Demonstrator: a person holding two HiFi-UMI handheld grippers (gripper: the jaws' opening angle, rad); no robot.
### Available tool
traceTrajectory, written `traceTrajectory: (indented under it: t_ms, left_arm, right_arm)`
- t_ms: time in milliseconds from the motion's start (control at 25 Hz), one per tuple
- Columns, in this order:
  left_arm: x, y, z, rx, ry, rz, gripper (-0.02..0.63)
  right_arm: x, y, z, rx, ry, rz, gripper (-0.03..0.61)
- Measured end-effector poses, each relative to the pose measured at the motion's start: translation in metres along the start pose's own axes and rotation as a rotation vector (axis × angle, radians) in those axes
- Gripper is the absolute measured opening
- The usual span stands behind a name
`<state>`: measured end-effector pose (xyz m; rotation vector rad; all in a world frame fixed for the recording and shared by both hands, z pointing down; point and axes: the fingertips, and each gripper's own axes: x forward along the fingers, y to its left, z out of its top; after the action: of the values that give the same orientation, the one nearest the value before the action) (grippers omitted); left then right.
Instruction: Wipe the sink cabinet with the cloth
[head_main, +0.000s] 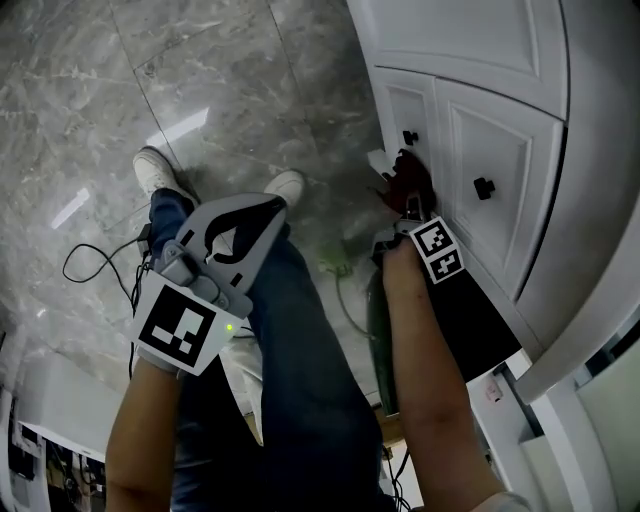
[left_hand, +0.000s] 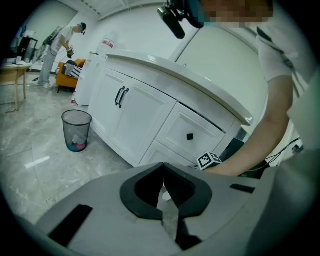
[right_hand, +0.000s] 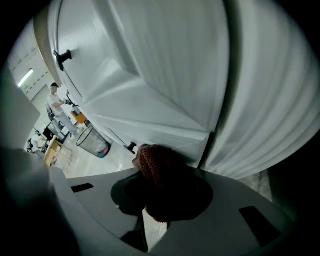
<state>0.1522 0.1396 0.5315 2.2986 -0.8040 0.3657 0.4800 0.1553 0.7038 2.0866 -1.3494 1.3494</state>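
Cloth (head_main: 408, 180), dark red and knitted, sits clamped between the jaws of the right tool (head_main: 402, 200), which presses it against the white sink cabinet (head_main: 500, 130), on a lower door just beside a small black knob (head_main: 409, 136). The left tool (head_main: 255, 222) hangs well clear of the cabinet, over the person's jeans (head_main: 300, 360), jaws together on nothing.
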Motion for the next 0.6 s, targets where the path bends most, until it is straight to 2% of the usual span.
traceTrajectory:
  t_ms: [360, 600]
  left_arm:
    - [-0.002, 0.033, -0.056, -0.087, -0.014, 0.107, 0.011]
    - [-0.005, 0.05, -0.072, -0.116, -0.013, 0.138, 0.011]
  right_arm:
    - [0.059, -0.017, -0.037, -0.012, 0.044, -0.043, 0.078]
    - [0.083, -0.021, -0.049, 0.008, 0.033, -0.068, 0.078]
